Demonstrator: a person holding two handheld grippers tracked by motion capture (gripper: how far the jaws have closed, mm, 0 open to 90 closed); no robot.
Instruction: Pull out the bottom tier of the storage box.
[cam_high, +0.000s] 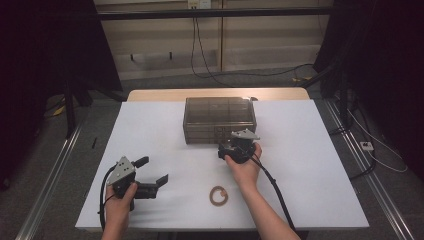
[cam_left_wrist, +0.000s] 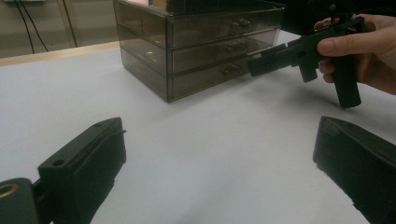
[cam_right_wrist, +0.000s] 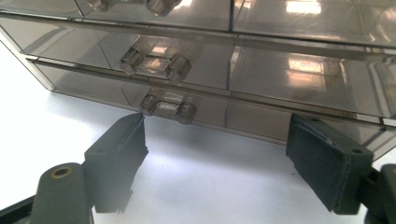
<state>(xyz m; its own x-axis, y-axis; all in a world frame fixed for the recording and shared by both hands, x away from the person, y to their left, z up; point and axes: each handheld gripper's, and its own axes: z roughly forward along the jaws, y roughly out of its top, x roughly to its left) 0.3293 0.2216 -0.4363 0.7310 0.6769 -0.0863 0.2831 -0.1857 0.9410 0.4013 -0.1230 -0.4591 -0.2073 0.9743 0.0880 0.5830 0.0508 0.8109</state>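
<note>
**Right gripper poised at the bottom drawer handle**

The smoky clear drawer box (cam_high: 220, 119) sits toward the far middle of the white table (cam_high: 310, 165), its drawer fronts facing you. In the right gripper view its lowest drawer handle (cam_right_wrist: 168, 106) lies just past your left-hand jaw tip, above the gap between the jaws and off to that side, with the middle drawer handle (cam_right_wrist: 155, 61) directly over it. Neither jaw touches the box; bare tabletop shows between them.

Your right gripper (cam_high: 231, 146) is held right up against the lower front of the box, jaws standing wide with nothing between them. Your right hand (cam_high: 245, 167) wraps the grip from behind, forearm running straight in from the bottom edge and angled slightly left, wrist fairly level so the jaws point forward at the box's base. In the left gripper view your thumb lies along the side of the body and the jaws aim low at the bottom drawer.

Your left gripper (cam_high: 152, 174) rests near the front left of the table, well apart from the box, its jaws spread wide and empty, pointing to the right and slightly away from you. Your left hand (cam_high: 120, 197) holds it low over the surface.

A tan ring (cam_high: 219, 196) lies flat on the table between your two forearms, near the front edge.
</note>
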